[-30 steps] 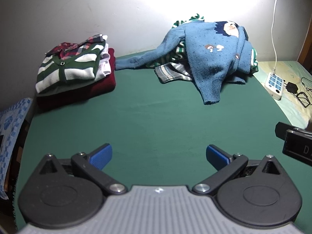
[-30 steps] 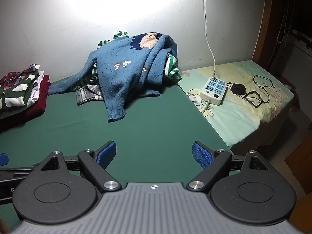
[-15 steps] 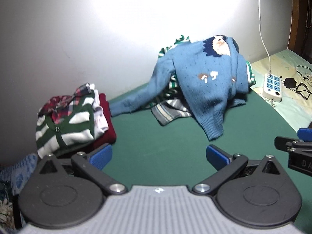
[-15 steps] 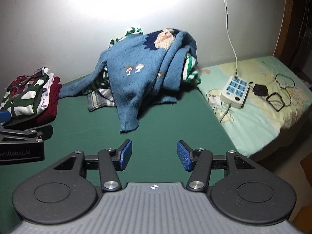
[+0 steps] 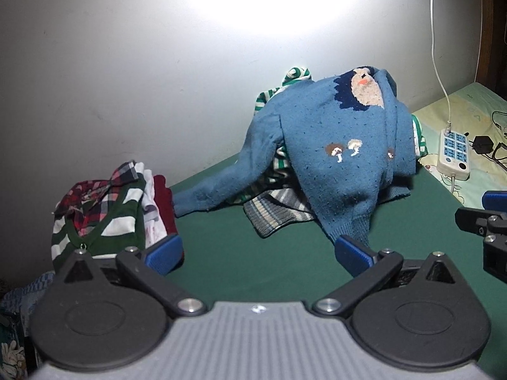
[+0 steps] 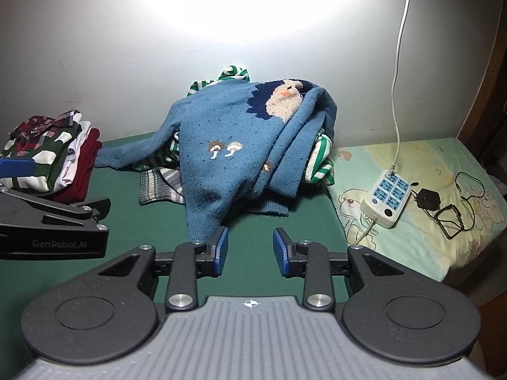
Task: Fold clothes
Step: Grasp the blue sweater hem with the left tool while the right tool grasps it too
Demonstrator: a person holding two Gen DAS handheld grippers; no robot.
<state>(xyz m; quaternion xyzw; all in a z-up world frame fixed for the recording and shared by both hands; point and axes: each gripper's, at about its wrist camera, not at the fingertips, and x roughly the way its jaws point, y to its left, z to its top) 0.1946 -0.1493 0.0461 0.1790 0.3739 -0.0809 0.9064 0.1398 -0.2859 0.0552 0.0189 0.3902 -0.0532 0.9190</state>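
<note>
Blue sweater point(image 6: 234, 148) heaped on the far pile, green surface point(image 6: 279, 231).
My left gripper point(image 5: 258, 253) gapes wide, empty; my right gripper point(image 6: 250, 250) sits half-closed, empty, near the sweater's hem.

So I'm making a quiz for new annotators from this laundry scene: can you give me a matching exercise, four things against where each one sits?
Things:
1. blue sweater
2. folded stack
3. power strip
4. grey striped garment

Places:
A. on the cartoon-print sheet at the right
B. at the left edge of the green cloth, by the wall
C. draped on top of the unfolded heap
D. poking out from under the heap, flat on the green cloth

Pairs: 1-C, 2-B, 3-A, 4-D
</note>
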